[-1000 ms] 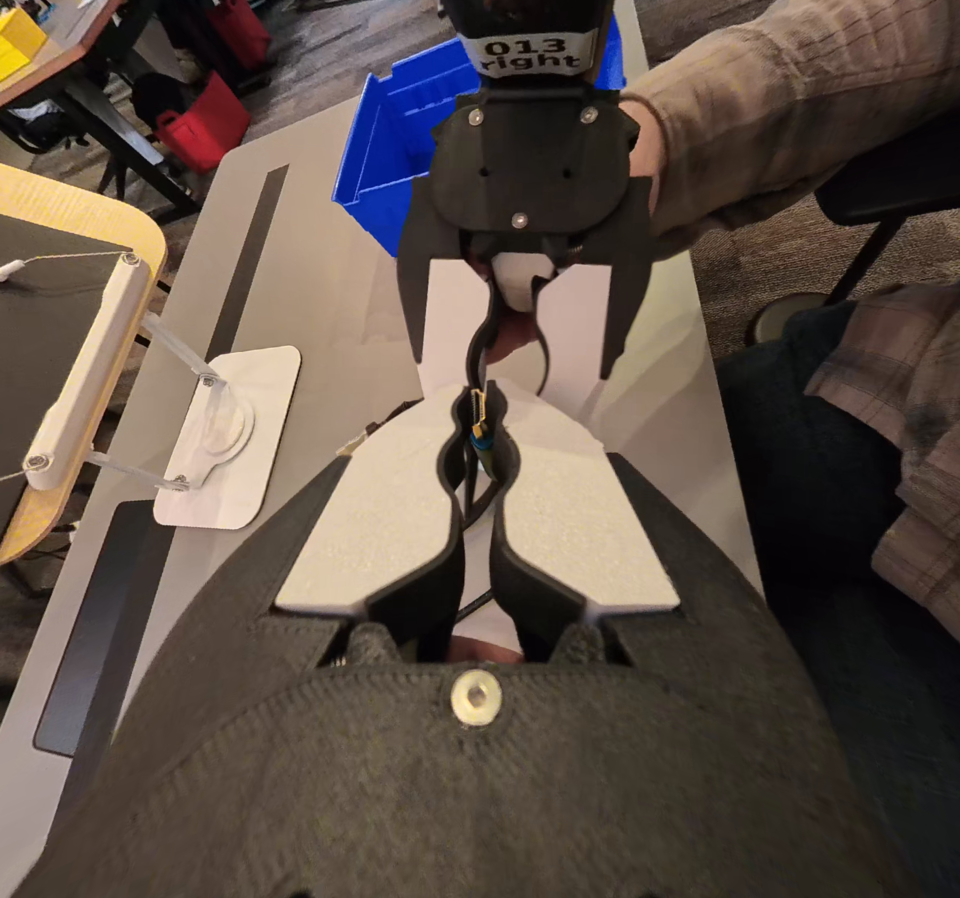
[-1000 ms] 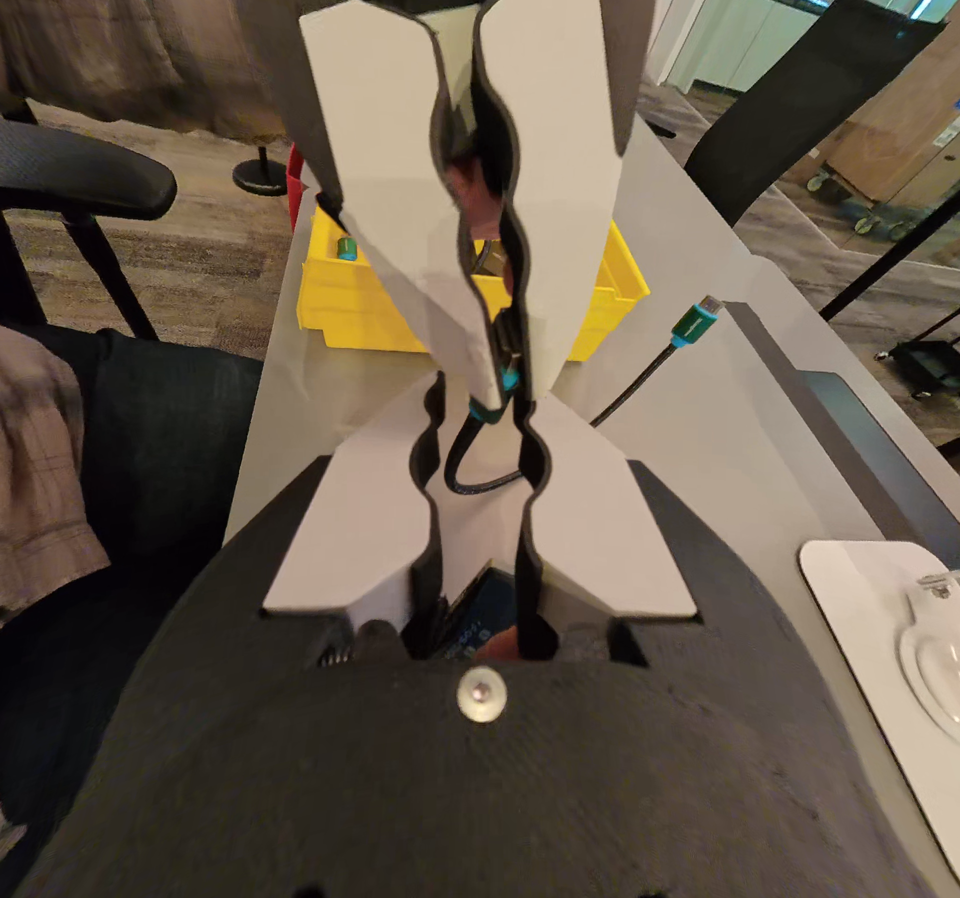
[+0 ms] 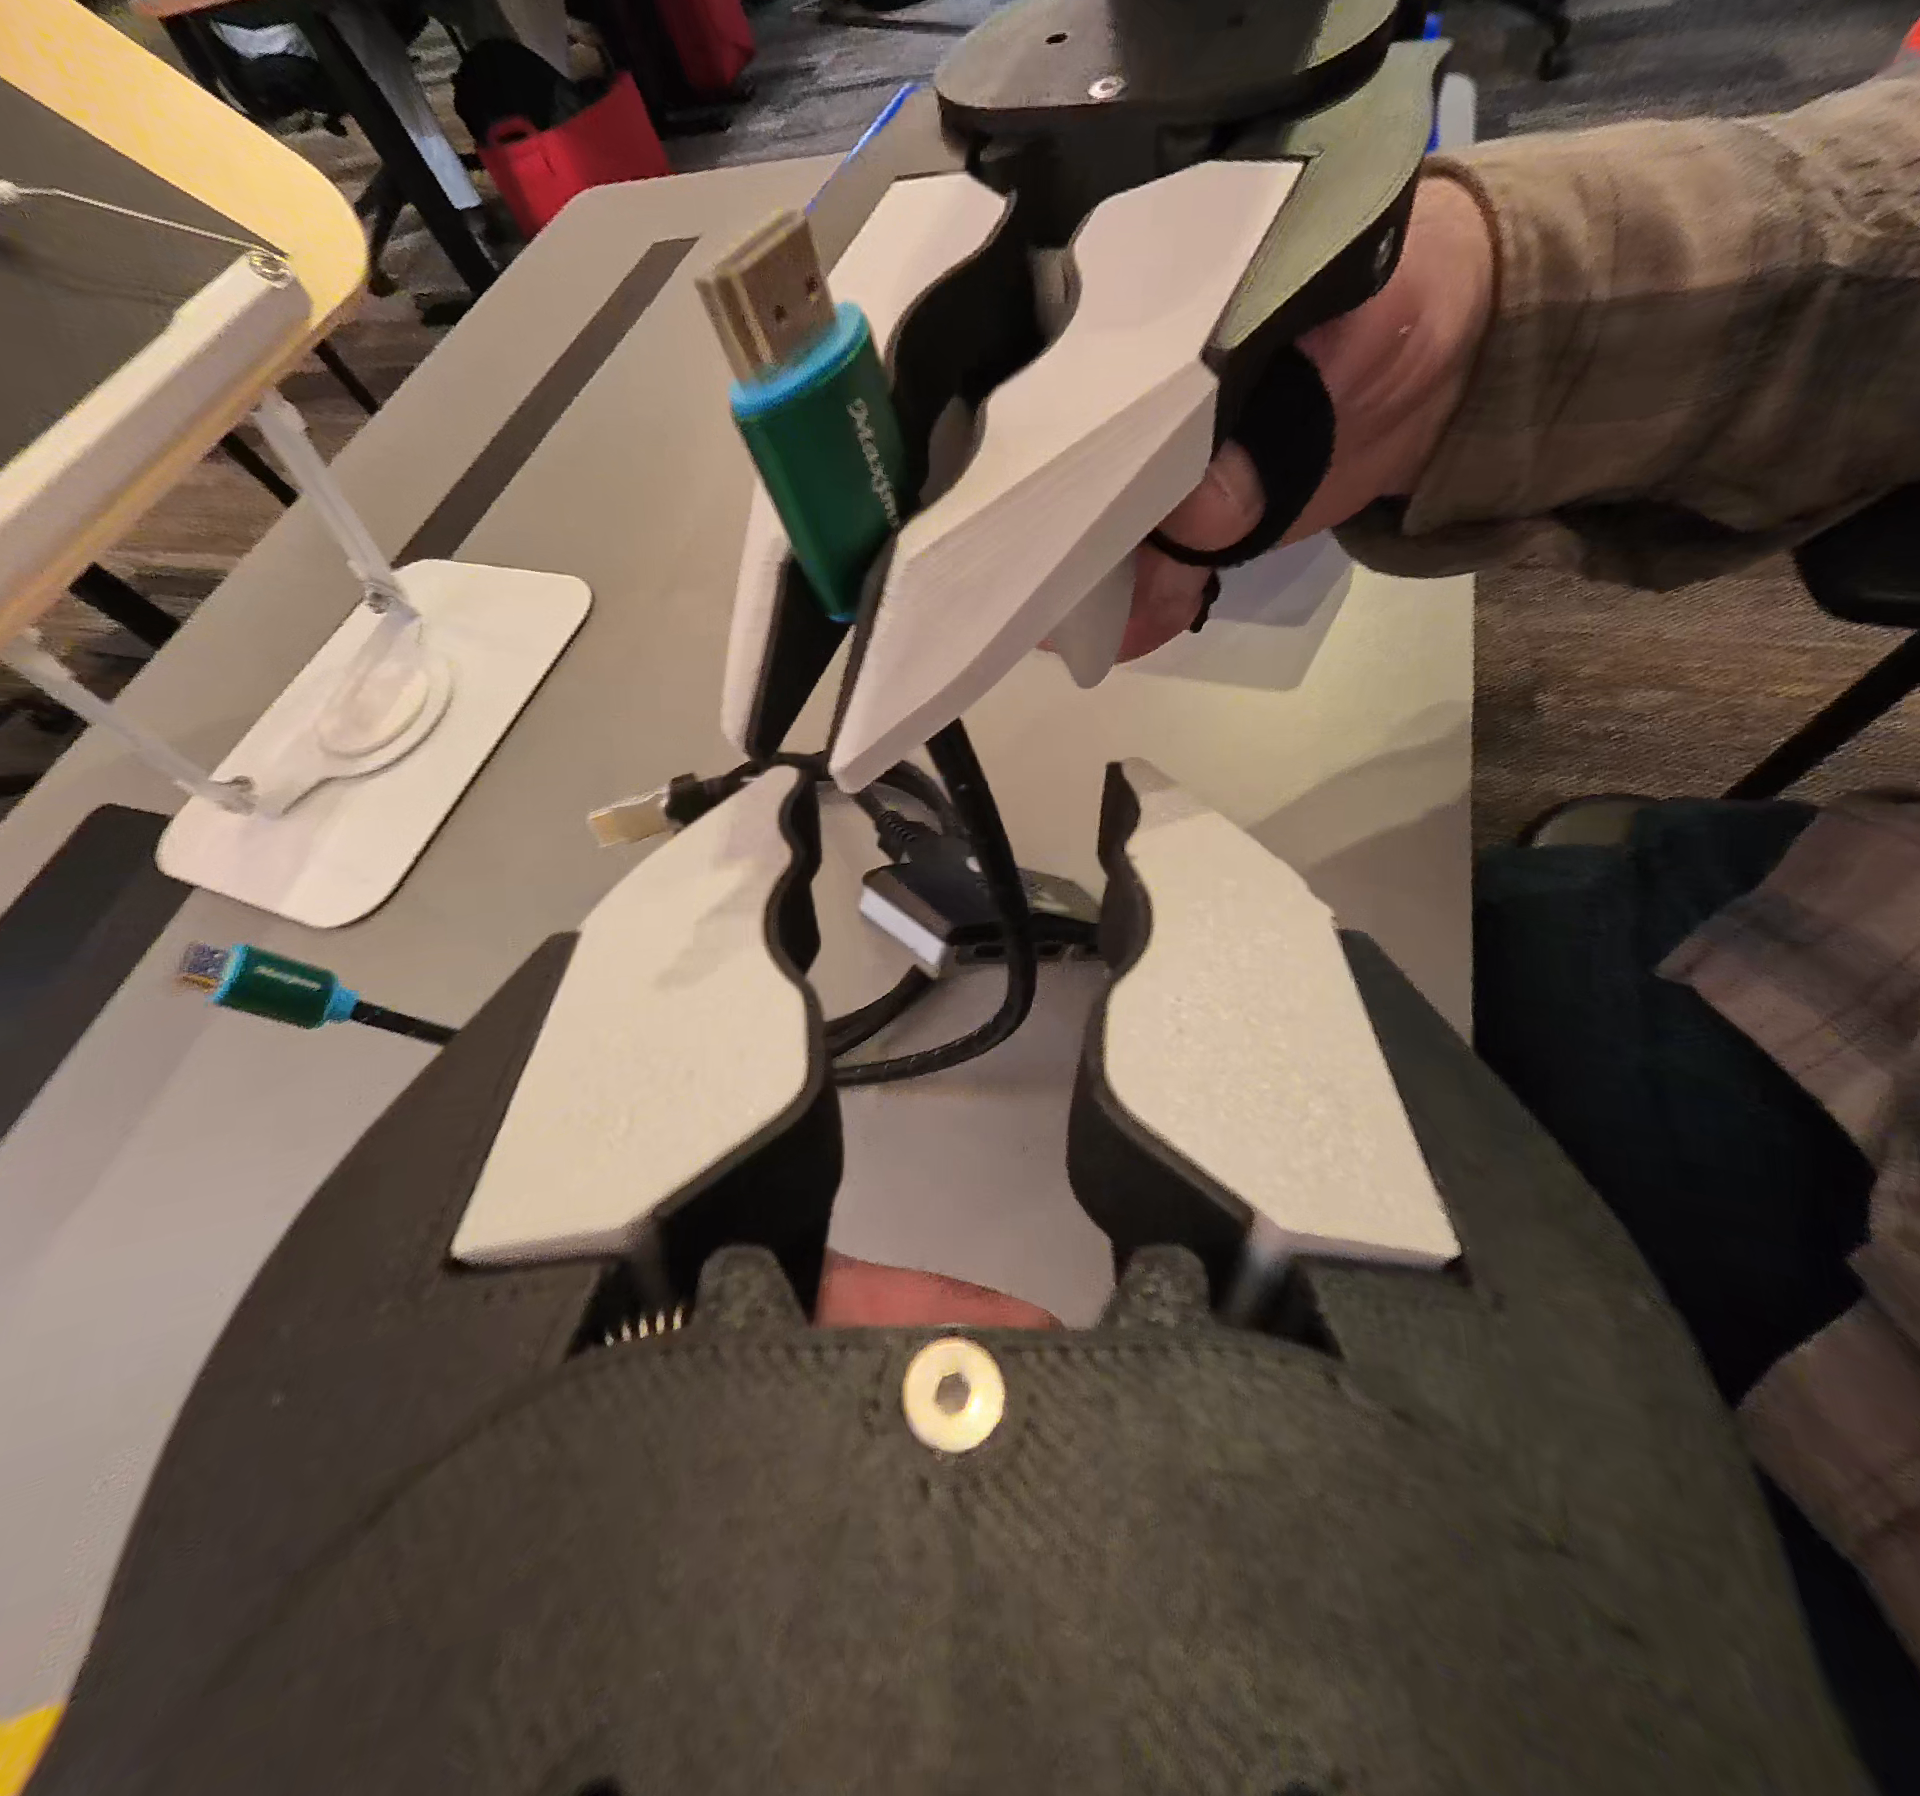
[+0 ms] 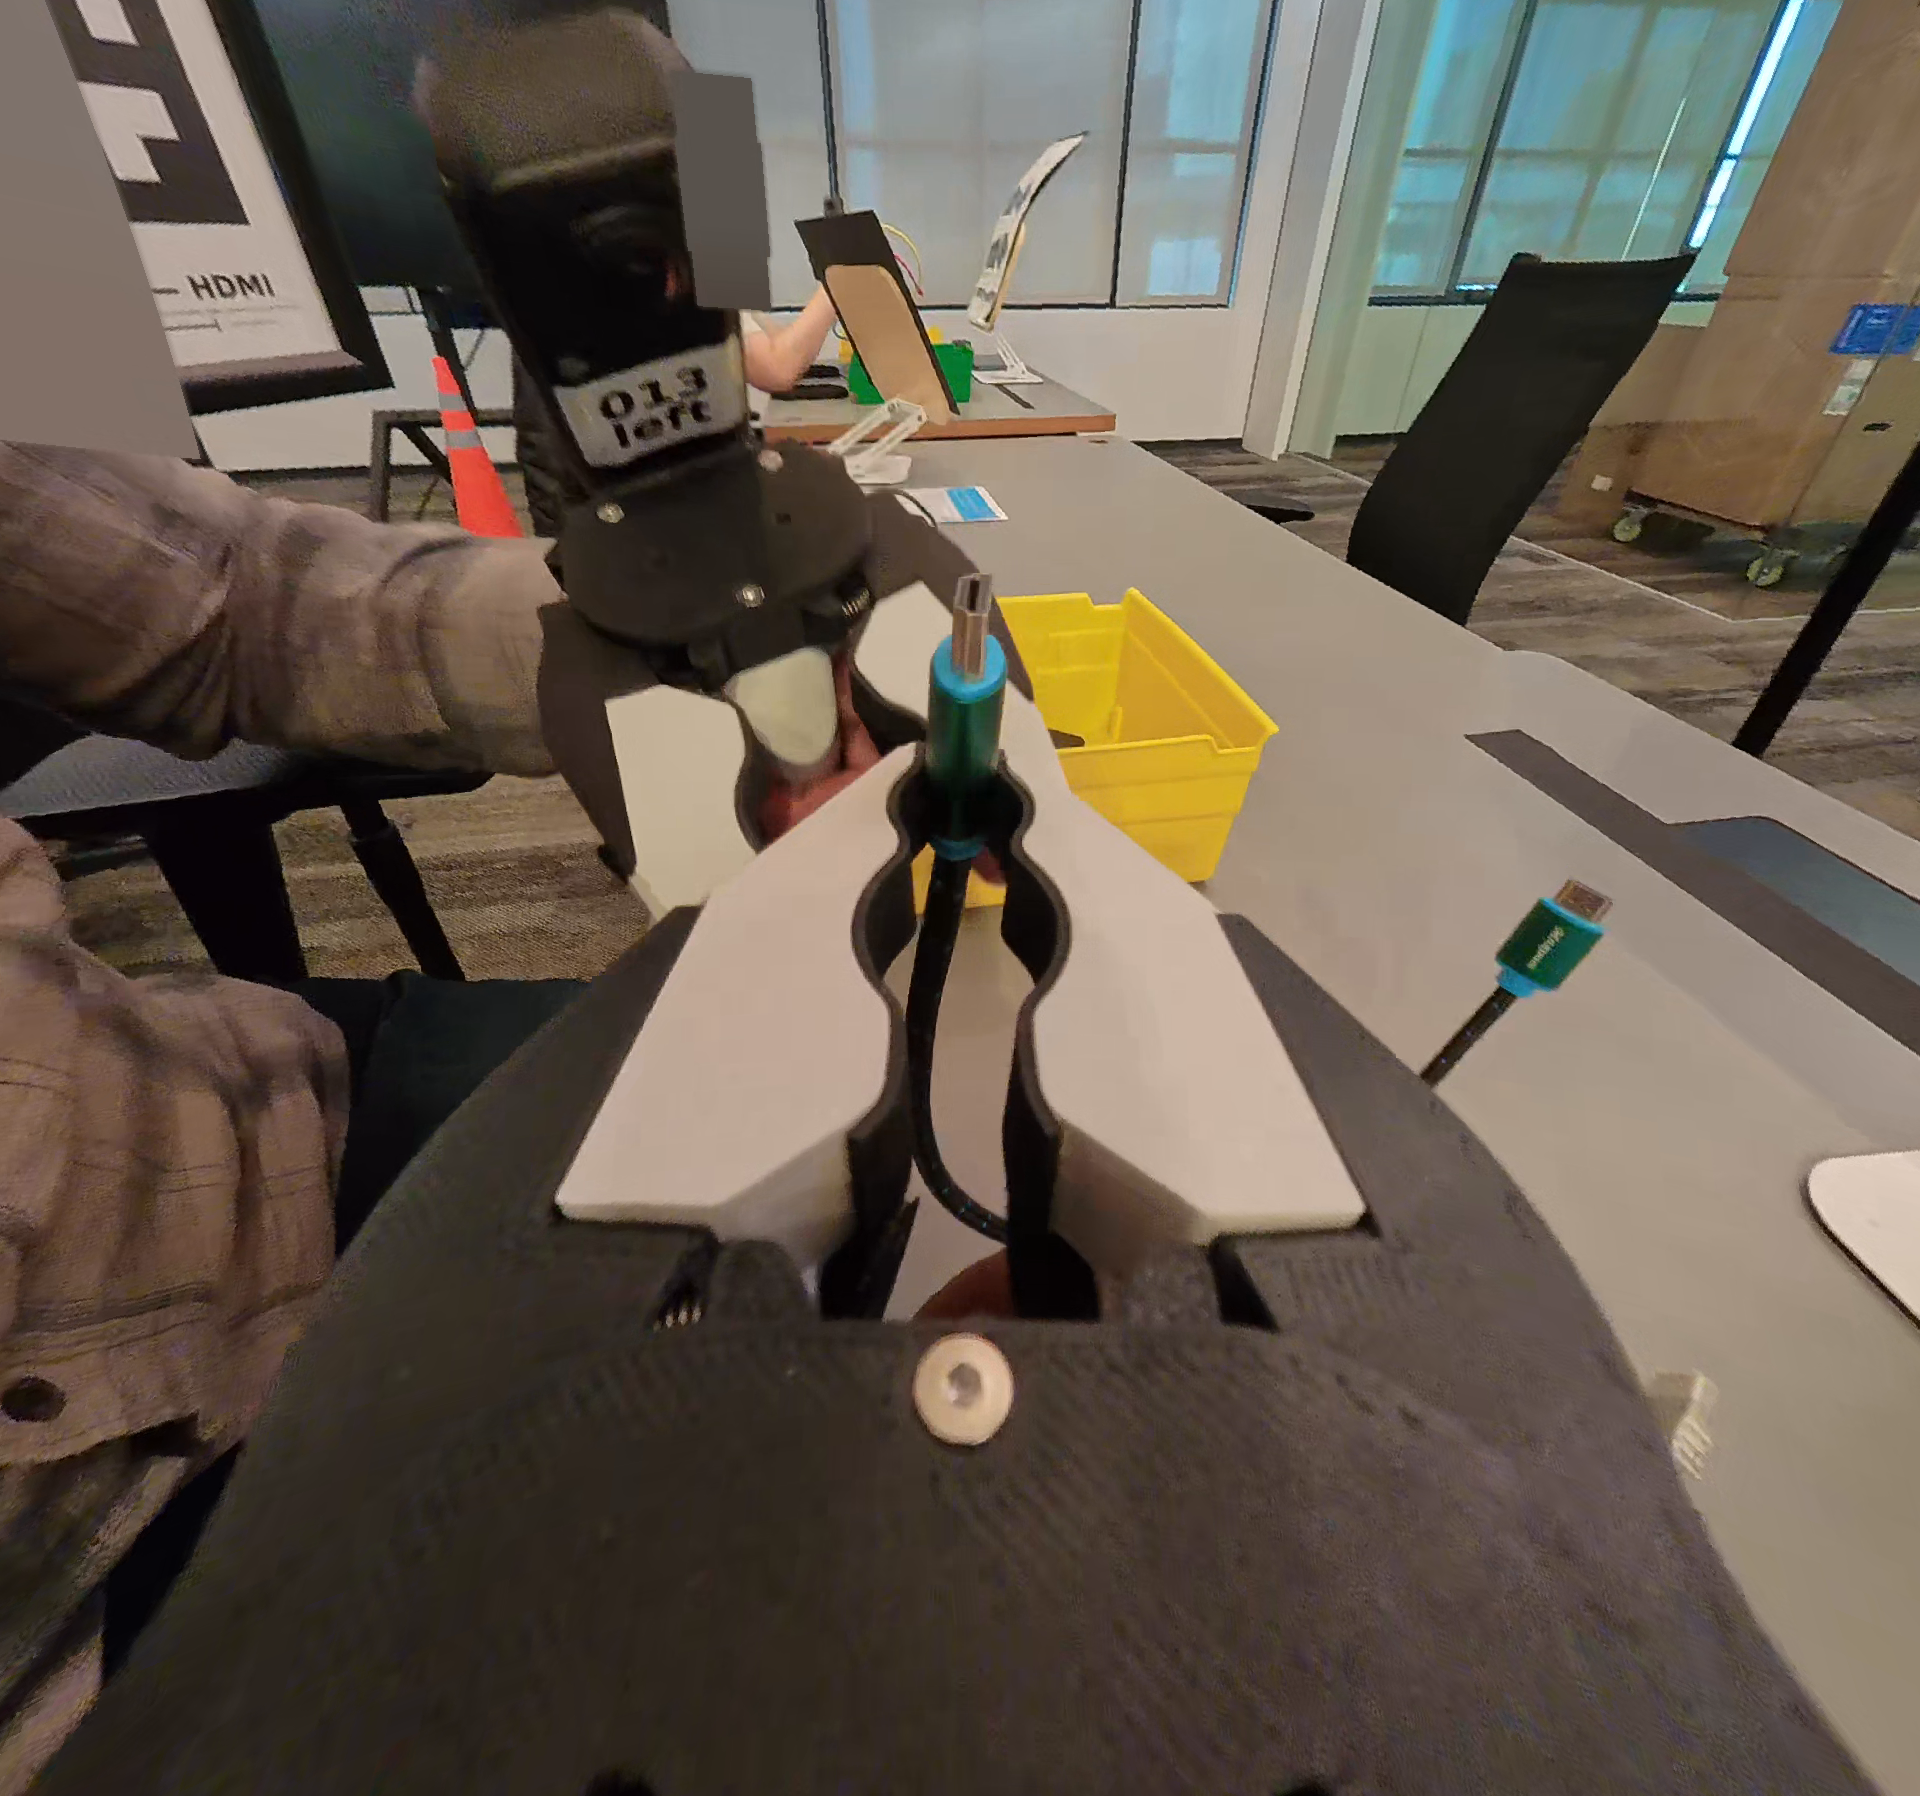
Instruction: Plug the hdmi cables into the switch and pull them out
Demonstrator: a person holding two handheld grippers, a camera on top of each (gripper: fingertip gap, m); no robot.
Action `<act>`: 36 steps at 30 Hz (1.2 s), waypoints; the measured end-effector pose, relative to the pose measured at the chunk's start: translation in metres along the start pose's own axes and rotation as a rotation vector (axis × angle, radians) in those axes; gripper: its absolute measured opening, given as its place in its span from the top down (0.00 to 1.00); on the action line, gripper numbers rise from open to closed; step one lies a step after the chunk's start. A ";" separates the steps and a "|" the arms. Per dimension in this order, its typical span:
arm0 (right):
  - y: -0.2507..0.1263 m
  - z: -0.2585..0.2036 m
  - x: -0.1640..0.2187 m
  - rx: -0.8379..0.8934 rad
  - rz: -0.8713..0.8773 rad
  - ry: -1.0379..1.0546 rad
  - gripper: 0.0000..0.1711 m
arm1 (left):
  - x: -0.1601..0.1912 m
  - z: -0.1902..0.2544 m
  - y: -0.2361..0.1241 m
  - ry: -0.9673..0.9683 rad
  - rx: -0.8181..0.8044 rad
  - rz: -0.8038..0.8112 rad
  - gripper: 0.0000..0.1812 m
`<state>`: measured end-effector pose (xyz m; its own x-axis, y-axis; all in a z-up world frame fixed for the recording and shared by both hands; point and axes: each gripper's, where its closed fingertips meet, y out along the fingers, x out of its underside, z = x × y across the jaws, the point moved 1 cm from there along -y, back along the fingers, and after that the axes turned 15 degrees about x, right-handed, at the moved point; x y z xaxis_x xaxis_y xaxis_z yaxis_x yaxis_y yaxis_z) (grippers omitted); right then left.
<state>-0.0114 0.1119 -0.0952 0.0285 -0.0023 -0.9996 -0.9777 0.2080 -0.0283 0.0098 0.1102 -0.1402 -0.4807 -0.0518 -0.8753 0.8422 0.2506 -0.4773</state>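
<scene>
We see the right gripper point(image 4: 961, 811) clamped on a green HDMI plug point(image 4: 964, 707), its gold connector pointing up and away from the grey table point(image 4: 1403, 707); the braided black cable point(image 4: 935, 1019) runs down between the white fingers point(image 4: 748, 1019) toward the gripper body. In the left wrist view the same plug point(image 3: 821, 437) stands tilted above the table, pinched near the tips of the right gripper point(image 3: 831, 666).

The left gripper point(image 3: 956, 873) hovers over the table with its jaws spread and nothing between them. Below that gap, on the table, lies the small black switch point(image 3: 966, 915) with dark cables looping around it; whether any of them is seated in a port we cannot tell. A thin cable end with a pale connector point(image 3: 634, 816) lies just beside the switch, toward the white stand base point(image 3: 374, 738).

A second green HDMI plug point(image 3: 275, 983) lies loose on the table, near the stand base and well apart from the switch. A yellow bin point(image 4: 1143, 728) sits on the table beyond the held plug.
</scene>
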 end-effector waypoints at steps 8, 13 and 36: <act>-0.006 -0.003 -0.002 -0.042 0.028 0.022 0.96 | -0.001 0.004 0.012 -0.030 0.033 0.072 0.96; -0.008 -0.005 -0.003 -0.048 0.025 -0.003 0.94 | 0.000 -0.003 0.010 -0.004 -0.039 0.055 0.97; -0.018 0.035 0.016 0.239 -0.248 0.147 0.73 | 0.017 -0.073 -0.014 0.602 -0.799 -0.467 0.97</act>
<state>0.0143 0.1427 -0.1110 0.2114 -0.2180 -0.9528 -0.8680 0.4063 -0.2855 -0.0278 0.1768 -0.1424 -0.9336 0.1207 -0.3374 0.2506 0.8929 -0.3741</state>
